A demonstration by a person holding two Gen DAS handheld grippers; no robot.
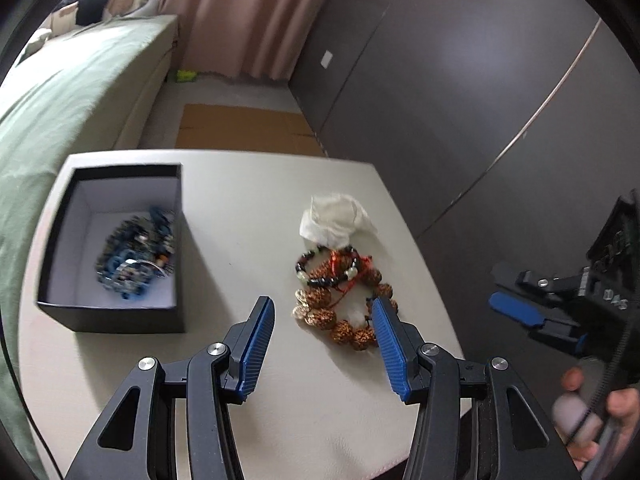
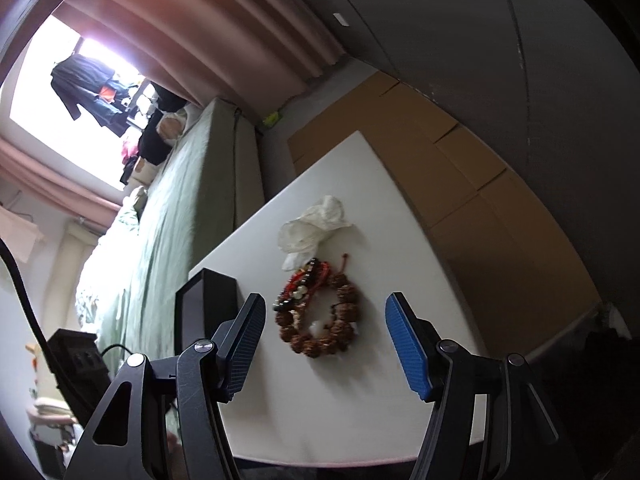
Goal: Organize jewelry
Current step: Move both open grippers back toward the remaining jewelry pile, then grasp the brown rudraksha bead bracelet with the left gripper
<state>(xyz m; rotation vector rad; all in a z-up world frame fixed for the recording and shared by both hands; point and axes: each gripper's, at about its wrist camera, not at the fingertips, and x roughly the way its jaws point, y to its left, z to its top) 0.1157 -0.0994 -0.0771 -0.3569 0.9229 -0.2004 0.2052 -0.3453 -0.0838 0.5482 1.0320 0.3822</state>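
A pile of bead bracelets [image 1: 340,300] lies on the white table [image 1: 248,220]: a large brown seed bracelet, a dark bead bracelet and a red cord. It also shows in the right wrist view [image 2: 320,316]. A black open box [image 1: 116,248] at the left holds blue jewelry [image 1: 136,256]. My left gripper [image 1: 324,312] is open and empty just above the pile's near edge. My right gripper [image 2: 326,312] is open and empty, held over the pile; it shows at the right of the left wrist view [image 1: 520,312].
A crumpled white cloth [image 1: 336,220] lies just behind the bracelets. A bed with a green cover [image 1: 68,100] stands left of the table. Cardboard [image 2: 440,152] lies on the floor beyond it, beside a grey wall.
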